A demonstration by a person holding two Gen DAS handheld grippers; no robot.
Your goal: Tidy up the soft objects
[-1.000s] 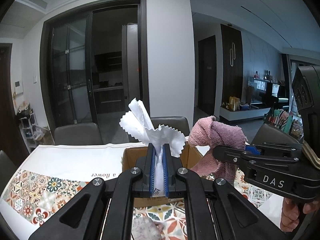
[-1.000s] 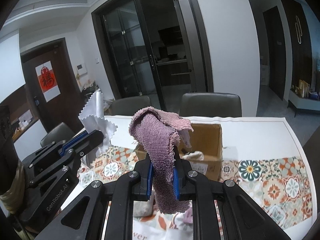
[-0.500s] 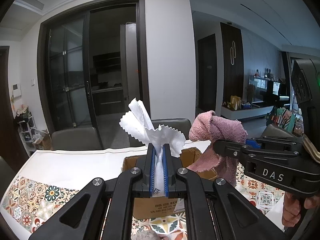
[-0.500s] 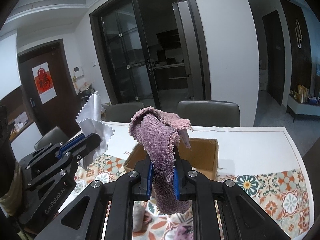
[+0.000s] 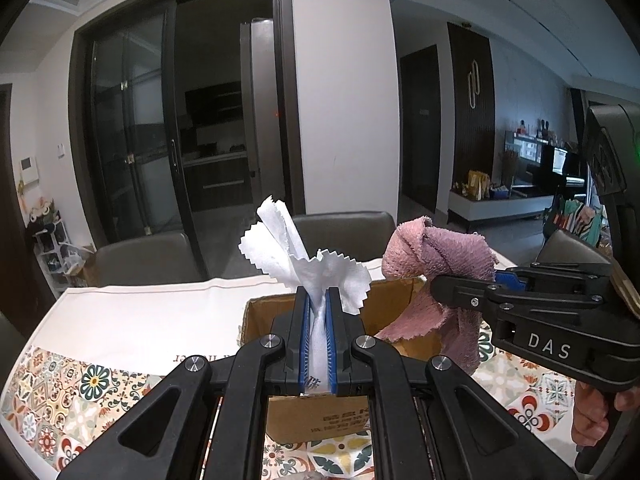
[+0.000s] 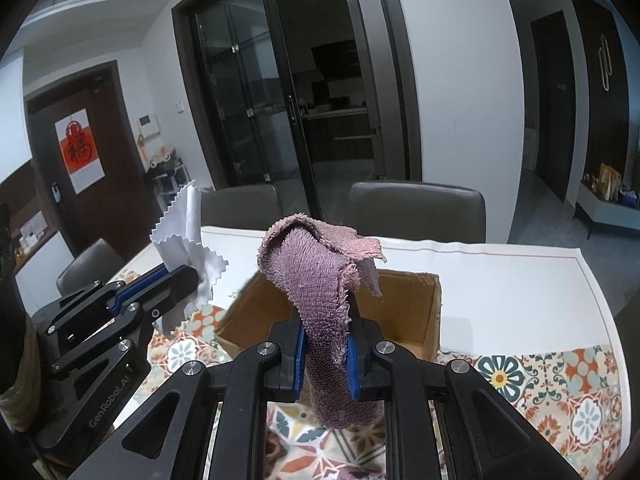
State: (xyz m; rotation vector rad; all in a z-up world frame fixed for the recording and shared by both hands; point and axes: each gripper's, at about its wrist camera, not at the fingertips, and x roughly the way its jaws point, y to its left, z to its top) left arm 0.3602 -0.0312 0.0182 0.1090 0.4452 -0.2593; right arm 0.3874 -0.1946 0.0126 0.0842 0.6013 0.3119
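Note:
My left gripper (image 5: 318, 312) is shut on a white cloth with zigzag edges (image 5: 296, 264), which sticks up above the blue pads. My right gripper (image 6: 325, 336) is shut on a pink-purple terry towel (image 6: 316, 276) that drapes over and hangs below its pads. Both are held above an open cardboard box (image 5: 384, 312) (image 6: 412, 300) on the table. In the left wrist view the right gripper (image 5: 452, 288) reaches in from the right with the towel (image 5: 436, 264). In the right wrist view the left gripper (image 6: 188, 276) comes in from the left with the white cloth (image 6: 184, 232).
The table carries a white and patterned tile-print cover (image 5: 132, 324) (image 6: 520, 280). Dark chairs (image 5: 144, 256) (image 6: 416, 208) stand along its far side. Something pinkish lies on the cover under the right gripper (image 6: 280, 448). A hand (image 5: 592, 412) holds the right gripper's handle.
Both grippers have moved forward toward the box with their cloths still clamped. The box now sits closer beneath them and looks larger in both views.

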